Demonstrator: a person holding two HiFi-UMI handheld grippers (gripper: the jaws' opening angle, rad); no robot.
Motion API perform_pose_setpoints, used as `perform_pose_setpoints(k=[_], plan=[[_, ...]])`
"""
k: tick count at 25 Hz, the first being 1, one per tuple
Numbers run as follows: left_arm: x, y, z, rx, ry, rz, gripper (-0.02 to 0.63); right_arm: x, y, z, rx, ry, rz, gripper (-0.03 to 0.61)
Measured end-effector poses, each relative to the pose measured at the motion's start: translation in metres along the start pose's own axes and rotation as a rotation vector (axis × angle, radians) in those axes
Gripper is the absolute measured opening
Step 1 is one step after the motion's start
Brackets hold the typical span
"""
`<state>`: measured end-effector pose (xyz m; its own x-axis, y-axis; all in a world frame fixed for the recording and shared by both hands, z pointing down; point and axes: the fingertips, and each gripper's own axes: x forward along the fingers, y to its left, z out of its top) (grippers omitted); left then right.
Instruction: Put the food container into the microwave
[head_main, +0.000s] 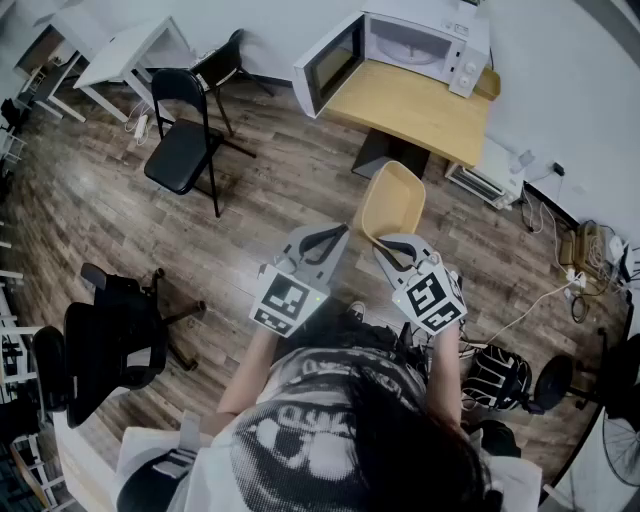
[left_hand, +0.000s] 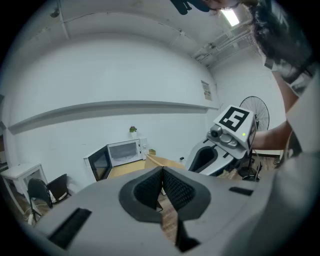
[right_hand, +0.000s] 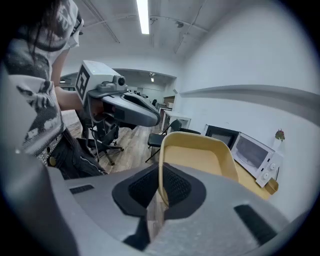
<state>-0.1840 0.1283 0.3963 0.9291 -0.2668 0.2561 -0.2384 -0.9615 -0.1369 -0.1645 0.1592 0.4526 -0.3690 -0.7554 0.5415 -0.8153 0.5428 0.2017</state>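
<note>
Right tongs (right_hand: 161, 189): pressed together on the near rim of the food container (right_hand: 201, 156); the thin yellow wall stands between the two ribbed pads, one pad inside the rim and one outside.
Left tongs (left_hand: 161, 186): pressed together pad against pad, with nothing between them and touching nothing; in the head view they sit just beside the right tongs, on their left.
Food container: a shallow, yellow, open tub, empty inside. It is carried in the air by the right tongs alone, tipped up so that its hollow faces the person, with the wooden floor (head_main: 270, 180) below it. It is short of the tabletop (head_main: 420, 105) and well apart from the microwave (head_main: 415, 40).
Microwave: white, standing at the far end of the tabletop against the wall. Its door (head_main: 330, 62) is swung wide to the left and the cavity shows open.
Tabletop: light wood, bare in front of the microwave.
Person: arms stretched forward, one set of tongs in each hand, both marker cubes facing up toward the head camera.
Surroundings: a black folding chair (head_main: 185, 140) stands on the floor to the left of the tabletop, and a black office chair (head_main: 110, 345) sits nearer the person's left side.
</note>
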Motion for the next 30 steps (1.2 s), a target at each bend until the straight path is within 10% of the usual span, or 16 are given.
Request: perform_pose_setpoints(k=[30], plan=[[0.095, -0.005, 0.009, -0.021, 0.03, -0.106, 0.0, -0.018, -0.081, -0.049, 0.093, 0.022, -0.07, 0.025]])
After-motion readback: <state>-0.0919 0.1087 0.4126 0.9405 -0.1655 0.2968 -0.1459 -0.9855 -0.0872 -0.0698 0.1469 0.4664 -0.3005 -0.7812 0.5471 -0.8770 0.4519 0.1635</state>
